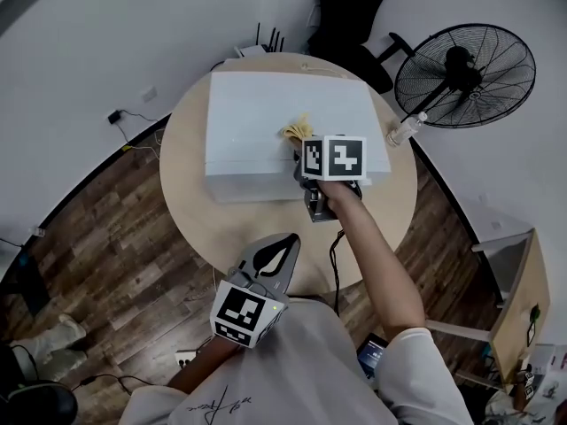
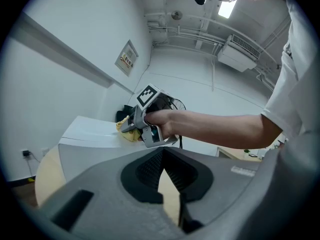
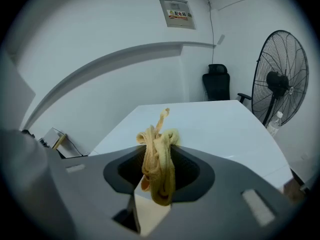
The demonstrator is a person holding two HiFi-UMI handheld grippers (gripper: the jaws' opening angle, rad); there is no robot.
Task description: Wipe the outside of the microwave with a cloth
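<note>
Microwave (image 1: 266, 113), white, centred on the round surface (image 1: 221, 228); fan (image 1: 465, 73) standing far right; left tool (image 1: 282, 248) over the surface's near edge, jaws together on nothing; right tool (image 3: 158, 156) at the near edge of the microwave's top, clamped on a bunched yellow cloth (image 1: 299, 131).

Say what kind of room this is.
Likely an office or lab room, not a kitchen: a black office chair and pedestal fan stand by the round wooden table holding the white microwave.
</note>
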